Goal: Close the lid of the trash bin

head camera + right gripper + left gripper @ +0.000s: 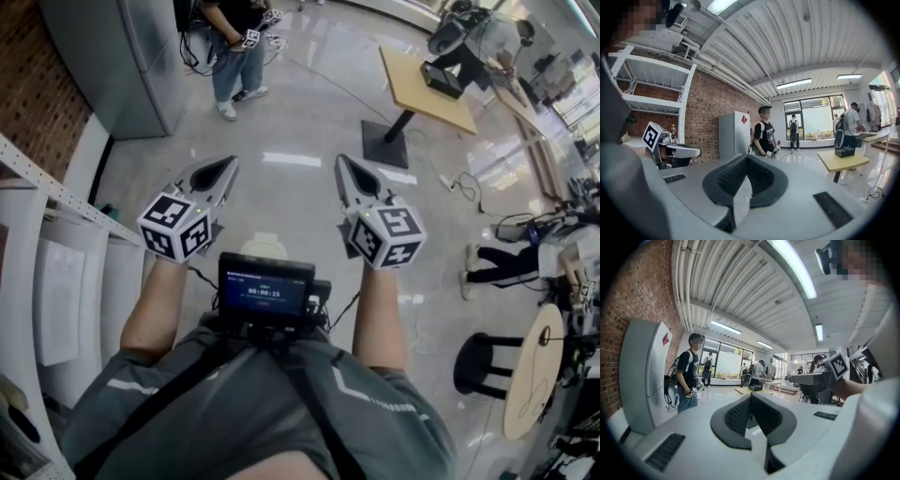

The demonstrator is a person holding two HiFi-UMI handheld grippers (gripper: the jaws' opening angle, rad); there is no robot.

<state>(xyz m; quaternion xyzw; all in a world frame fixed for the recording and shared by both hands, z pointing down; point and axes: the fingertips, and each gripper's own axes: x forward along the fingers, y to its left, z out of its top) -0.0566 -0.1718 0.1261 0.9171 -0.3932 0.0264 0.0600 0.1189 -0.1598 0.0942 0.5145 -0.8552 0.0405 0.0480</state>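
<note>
The head view is looking down on both forearms reaching forward side by side over a glossy floor (309,122). The left gripper (230,164) and right gripper (342,161) are pointing ahead, level with each other and well apart, with a chest screen (265,286) glowing below them. Only this view is showing the black stool (483,361) off to the right.

The left gripper view is showing its jaws clenched tip to tip on nothing (751,399), with the right gripper (811,378) hanging alongside. The right gripper view is showing the same, with its jaws (746,159) pressed together and empty and the left gripper (679,150) beside them. Both gripper views are taking in the ceiling and far windows, which the head view is missing.

A person (766,131) is standing by a tall grey cabinet (733,133) against the brick wall (708,108). A wooden table (841,161) is standing further right.

I cannot tell where the trash bin is. A pale rounded shape (265,246) is peeking past the screen, too hidden to name.
</note>
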